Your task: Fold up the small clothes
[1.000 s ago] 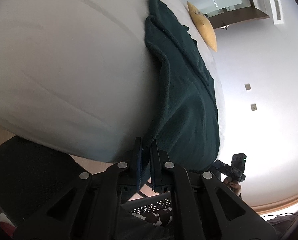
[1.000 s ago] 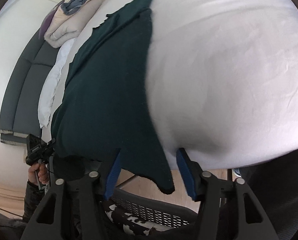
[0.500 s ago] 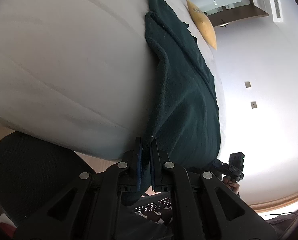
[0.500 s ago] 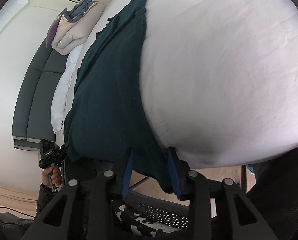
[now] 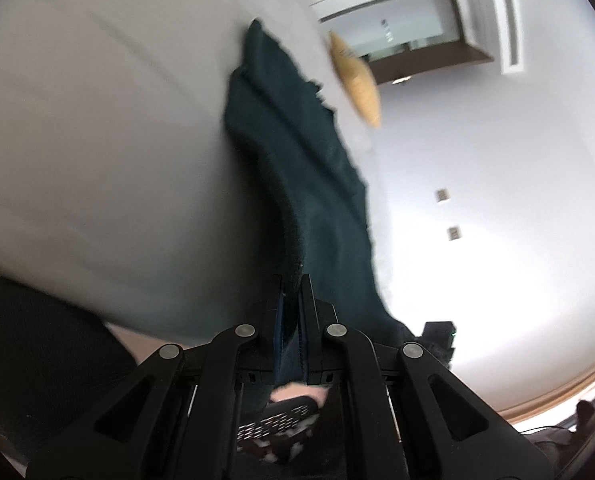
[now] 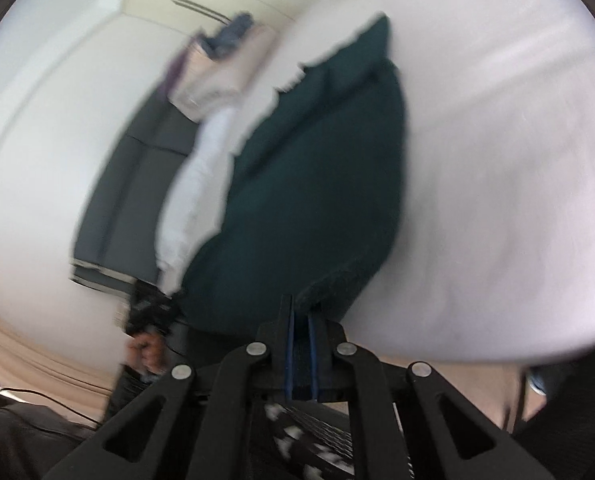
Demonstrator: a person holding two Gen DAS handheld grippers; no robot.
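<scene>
A dark green garment [image 5: 309,168] lies on the white bed [image 5: 97,140] and hangs over its near edge. My left gripper [image 5: 291,284] is shut on the garment's near left corner. In the right wrist view the same garment [image 6: 317,200] stretches away across the bed [image 6: 497,200]. My right gripper [image 6: 301,312] is shut on its near right corner. Both near corners are lifted off the bed edge. Both views are blurred by motion.
A yellow cushion [image 5: 355,80] lies at the far end of the bed. A pile of folded bedding [image 6: 221,68] and a grey sofa [image 6: 125,192] stand to the left. A black mesh chair [image 5: 37,360] is below the bed edge.
My right gripper has closed on the garment's hanging corner. Both grippers have lifted and swung with the near edge, so the views now tilt toward the walls.
</scene>
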